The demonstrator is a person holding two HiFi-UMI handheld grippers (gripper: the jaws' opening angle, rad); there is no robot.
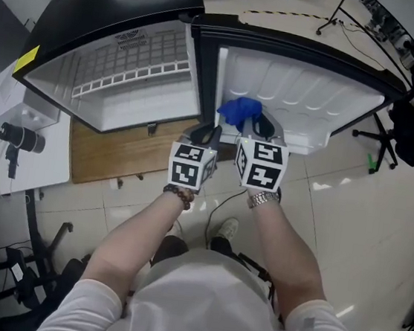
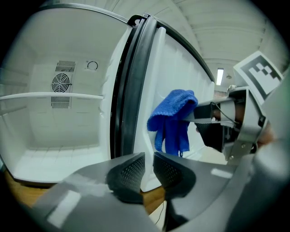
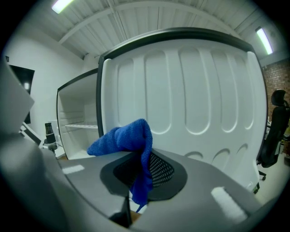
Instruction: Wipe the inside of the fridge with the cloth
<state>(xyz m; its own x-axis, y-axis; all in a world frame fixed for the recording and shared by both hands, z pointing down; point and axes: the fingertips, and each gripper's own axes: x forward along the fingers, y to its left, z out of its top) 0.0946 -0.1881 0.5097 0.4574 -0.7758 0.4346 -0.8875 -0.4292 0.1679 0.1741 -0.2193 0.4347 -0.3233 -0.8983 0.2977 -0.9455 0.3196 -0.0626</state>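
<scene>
The fridge (image 1: 129,69) stands open, its white inside (image 2: 54,122) with one wire shelf (image 2: 50,96) and a fan grille at the back. The door (image 1: 305,98) is swung out to the right and shows its ribbed white liner (image 3: 195,90). My right gripper (image 1: 260,126) is shut on the blue cloth (image 3: 124,138), which bunches over the jaws and hangs down in front of the door liner (image 2: 174,108). My left gripper (image 2: 149,158) sits beside it, level with the door's hinge edge. Its jaws stand a narrow gap apart with nothing between them.
The fridge rests on a wooden board (image 1: 111,153). A white table with a black camera (image 1: 19,138) is at the left. A black office chair (image 1: 413,134) and cables on the tiled floor lie to the right, behind the door.
</scene>
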